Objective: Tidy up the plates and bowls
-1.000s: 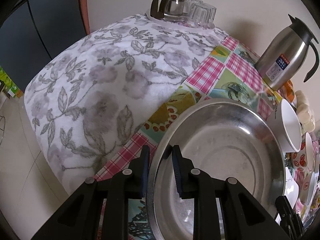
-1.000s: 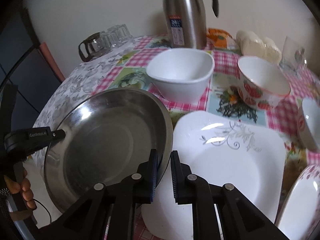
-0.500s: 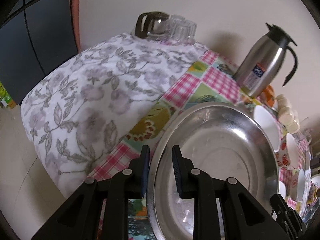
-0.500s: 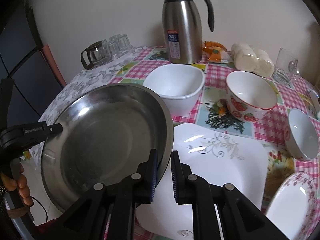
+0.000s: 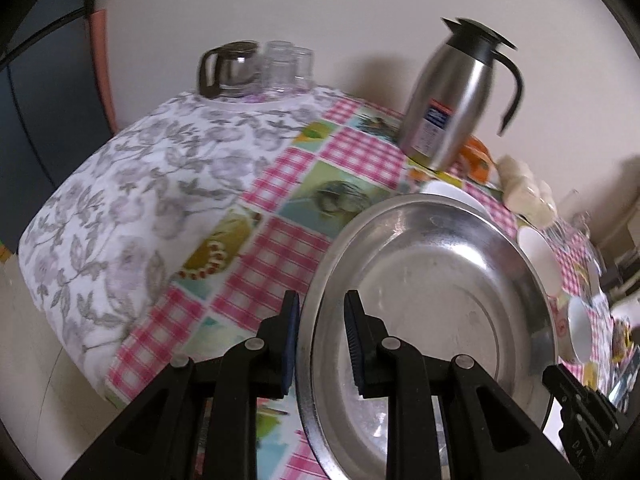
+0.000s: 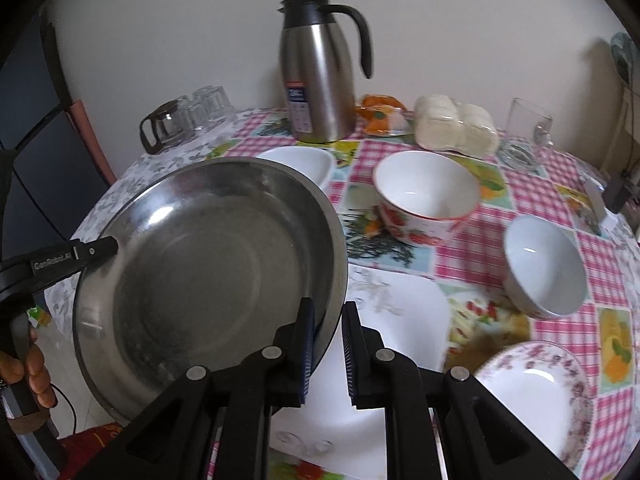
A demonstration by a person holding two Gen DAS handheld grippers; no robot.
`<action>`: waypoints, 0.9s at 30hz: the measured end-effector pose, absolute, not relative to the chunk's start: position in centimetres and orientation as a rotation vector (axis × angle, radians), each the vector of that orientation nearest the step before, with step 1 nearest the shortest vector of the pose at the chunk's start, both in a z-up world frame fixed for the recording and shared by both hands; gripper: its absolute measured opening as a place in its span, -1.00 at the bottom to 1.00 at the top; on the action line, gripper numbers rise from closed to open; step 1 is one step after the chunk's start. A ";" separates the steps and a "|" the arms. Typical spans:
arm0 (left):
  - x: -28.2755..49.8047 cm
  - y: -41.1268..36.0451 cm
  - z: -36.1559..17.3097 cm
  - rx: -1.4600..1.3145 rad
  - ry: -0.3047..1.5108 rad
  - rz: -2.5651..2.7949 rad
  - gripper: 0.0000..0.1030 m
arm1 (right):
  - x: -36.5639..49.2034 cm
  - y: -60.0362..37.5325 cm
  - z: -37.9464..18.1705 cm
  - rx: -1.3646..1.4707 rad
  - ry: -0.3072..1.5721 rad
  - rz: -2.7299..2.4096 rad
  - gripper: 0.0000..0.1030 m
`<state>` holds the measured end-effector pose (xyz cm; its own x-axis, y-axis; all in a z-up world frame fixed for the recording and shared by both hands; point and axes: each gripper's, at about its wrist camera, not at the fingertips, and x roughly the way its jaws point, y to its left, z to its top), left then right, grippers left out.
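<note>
Steel basin (image 6: 208,264) tilted, hollow upward

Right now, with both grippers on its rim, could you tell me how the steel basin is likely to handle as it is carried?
The steel basin looks rigid and thin-walled, so probably light for its width. Its polished rim may slip between the left gripper and right gripper, each pinching only an edge. Being wide and tilted, it could swing toward the white square plate.

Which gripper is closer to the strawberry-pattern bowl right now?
Right. The right gripper grips the steel pan's rim on the side facing the strawberry bowl. The left gripper holds the opposite rim, farther from it.
</note>
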<state>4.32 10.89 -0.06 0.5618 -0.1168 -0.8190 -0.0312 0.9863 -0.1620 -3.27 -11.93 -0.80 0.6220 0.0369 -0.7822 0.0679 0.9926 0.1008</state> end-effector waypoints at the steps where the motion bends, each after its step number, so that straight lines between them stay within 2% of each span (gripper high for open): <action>1: 4.3 10.4 -0.1 -0.161 0.979 -0.061 -0.54 | -3.6 -12.6 -0.7 0.131 0.900 -0.024 -0.72; 17: 2.6 2.4 -0.6 -0.029 1.023 -0.214 -0.54 | -7.1 -19.3 -0.9 0.175 0.945 -0.148 -0.70; 27: 2.8 1.5 -2.0 -0.009 1.103 -0.222 -0.52 | -7.3 -20.0 -1.6 0.163 0.991 -0.174 -0.69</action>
<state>2.77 1.50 -1.99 0.4310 -0.1823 -0.8838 0.1737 0.9778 -0.1169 -7.34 -20.03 -1.65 0.5357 -0.0718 -0.8413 0.2196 0.9740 0.0567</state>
